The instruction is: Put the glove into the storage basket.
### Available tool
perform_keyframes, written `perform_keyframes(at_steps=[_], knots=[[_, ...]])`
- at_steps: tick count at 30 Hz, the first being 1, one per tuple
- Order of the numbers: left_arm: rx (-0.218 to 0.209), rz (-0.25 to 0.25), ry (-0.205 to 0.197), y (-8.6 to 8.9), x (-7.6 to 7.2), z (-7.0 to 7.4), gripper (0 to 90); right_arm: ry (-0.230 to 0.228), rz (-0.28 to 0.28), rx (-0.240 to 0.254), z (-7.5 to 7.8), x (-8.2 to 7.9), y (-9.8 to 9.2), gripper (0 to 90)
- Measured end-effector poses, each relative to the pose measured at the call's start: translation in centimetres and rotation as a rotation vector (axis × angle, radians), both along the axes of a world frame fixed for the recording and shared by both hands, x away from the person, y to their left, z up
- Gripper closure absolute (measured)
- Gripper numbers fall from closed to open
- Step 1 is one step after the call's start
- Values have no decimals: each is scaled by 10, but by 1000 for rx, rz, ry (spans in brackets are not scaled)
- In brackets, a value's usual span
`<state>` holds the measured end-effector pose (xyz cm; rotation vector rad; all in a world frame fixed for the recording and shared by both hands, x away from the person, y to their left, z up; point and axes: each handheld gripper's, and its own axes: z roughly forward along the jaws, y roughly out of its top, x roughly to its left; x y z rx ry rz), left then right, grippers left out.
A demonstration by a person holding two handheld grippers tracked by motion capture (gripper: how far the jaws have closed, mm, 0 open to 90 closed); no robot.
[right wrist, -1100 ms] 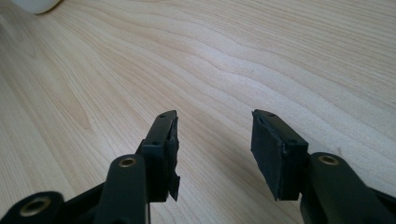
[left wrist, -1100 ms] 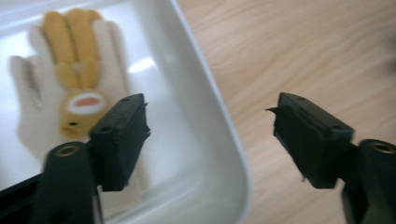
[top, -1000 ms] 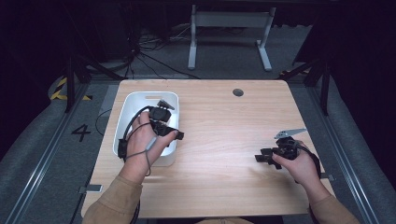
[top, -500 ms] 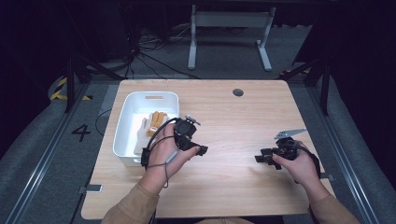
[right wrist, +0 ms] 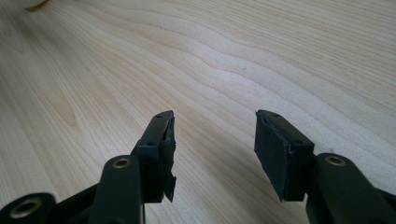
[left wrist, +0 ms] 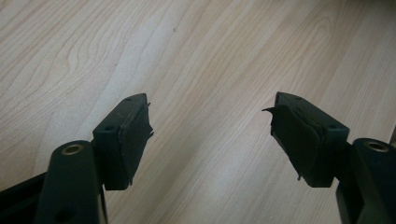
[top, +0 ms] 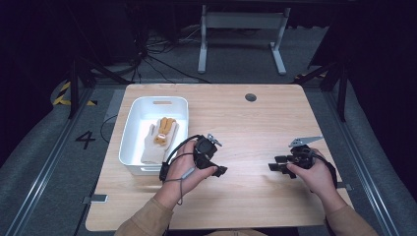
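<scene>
A white bin stands on the left part of the wooden table. A cream glove with tan fingers lies inside it. My left gripper hovers low over the table just right of the bin, open and empty. In the left gripper view its jaws stand wide over bare wood. My right gripper rests near the table's right front, pointing left. In the right gripper view its jaws have just been opening, with nothing between them.
A round cable hole sits in the table's far middle. Beyond the table stands a grey metal frame, with cables on the floor. The floor at the left carries a painted 4. Bare wood lies between the two grippers.
My left hand has moved from above the bin to the right and down onto the table, uncovering the glove in the bin. The right hand has stayed put.
</scene>
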<state>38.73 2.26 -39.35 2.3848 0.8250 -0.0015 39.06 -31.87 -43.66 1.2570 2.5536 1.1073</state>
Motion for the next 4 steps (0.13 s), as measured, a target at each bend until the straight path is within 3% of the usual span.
perform_keyframes(at_steps=[4], knots=[[-35, -15, 30, -2, -1, -2, 292, -12, -6, 1, 1, 0, 0, 486]])
